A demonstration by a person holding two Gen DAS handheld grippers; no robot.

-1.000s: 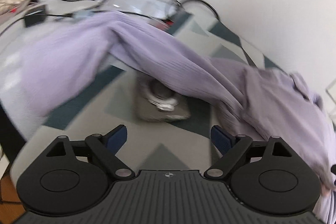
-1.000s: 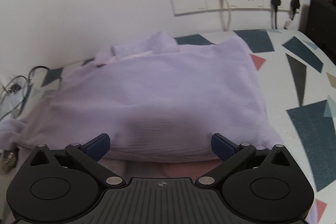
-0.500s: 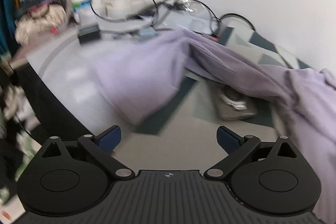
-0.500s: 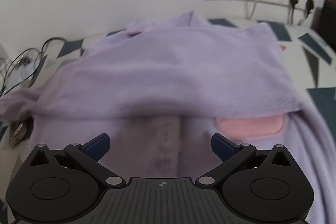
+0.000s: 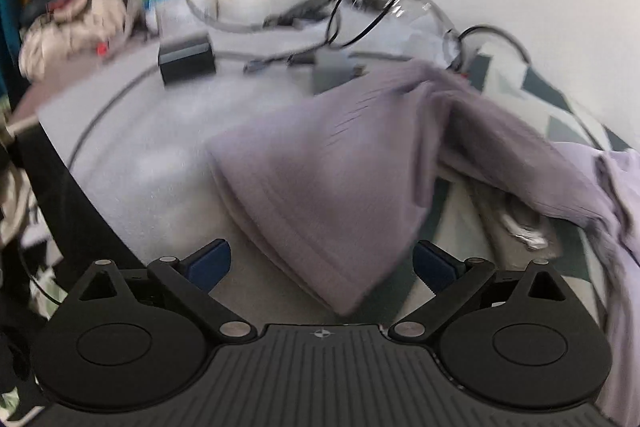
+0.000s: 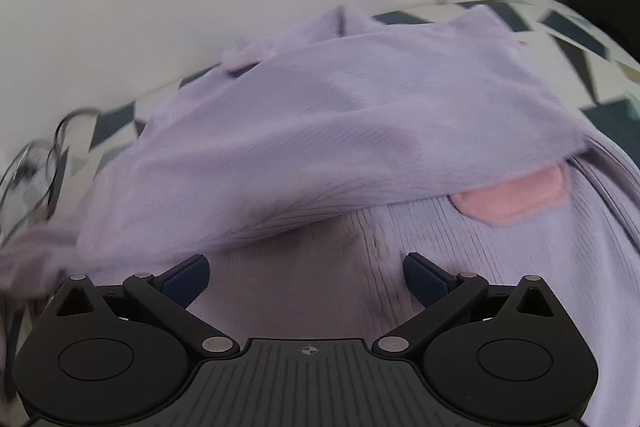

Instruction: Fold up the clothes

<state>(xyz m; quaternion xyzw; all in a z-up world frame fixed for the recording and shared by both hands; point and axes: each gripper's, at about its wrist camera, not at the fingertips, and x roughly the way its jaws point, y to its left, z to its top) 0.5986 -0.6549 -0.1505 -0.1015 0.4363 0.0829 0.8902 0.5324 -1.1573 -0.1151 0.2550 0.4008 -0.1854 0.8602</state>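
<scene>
Now, garment: ribbed lilac knit sweater [image 6: 360, 131] w/ pink patch [image 6: 516, 197], folded over.
L gripper [image 5: 322, 261]: fingers apart, empty.
R gripper [image 6: 306, 273]: same, above the knit.

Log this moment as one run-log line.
left gripper: open, at sleeve cuff | right gripper: open, over lilac sweater | pink patch showing

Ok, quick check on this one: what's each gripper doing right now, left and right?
Left gripper: open, holding nothing; the lilac sweater's sleeve lies between its fingers.
Right gripper: open, holding nothing, over the sweater body.
</scene>
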